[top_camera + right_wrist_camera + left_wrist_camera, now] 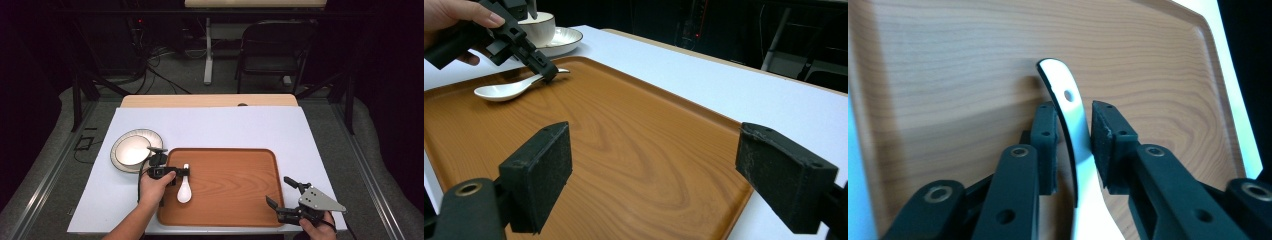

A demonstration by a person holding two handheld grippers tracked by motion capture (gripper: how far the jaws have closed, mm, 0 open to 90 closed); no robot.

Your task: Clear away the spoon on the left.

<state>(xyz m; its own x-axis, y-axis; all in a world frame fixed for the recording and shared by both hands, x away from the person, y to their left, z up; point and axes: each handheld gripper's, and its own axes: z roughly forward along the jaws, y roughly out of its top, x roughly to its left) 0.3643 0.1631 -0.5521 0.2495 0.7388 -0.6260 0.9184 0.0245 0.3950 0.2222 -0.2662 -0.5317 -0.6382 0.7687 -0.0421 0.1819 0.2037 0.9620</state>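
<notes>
- The white ceramic soup spoon (184, 190) is lying on the left part of the brown wood-grain rectangular tray (235, 200), its bowl pointing toward the person and its handle pointing away.
- In the left gripper view, the spoon's handle (1073, 115) is standing between the two black pads (1108, 140) with a gap showing on each side; no pad is pressing on it.
- The left gripper (176, 171) is therefore standing partly spread around the handle, not pinching it. Judging from this, the step in hand is the release of the spoon onto the tray.
- To complete the release well, the jaws should be spreading until both pads are clear of the handle, and the left hand (155, 187) should then be lifting straight up, so that no pad is dragging the handle sideways or tipping the bowl.
- The right gripper (285, 197) is hovering over the tray's near right corner, well apart from the spoon, with its jaws spread wide and nothing between them.
- The white round saucer with a dark rim (133, 150) is resting on the pale sheet just beside the tray's left far corner; the right gripper view is showing a white cup (538, 27) standing on it.
- The retreat path should be staying clear of the cup and saucer behind the left gripper.
</notes>
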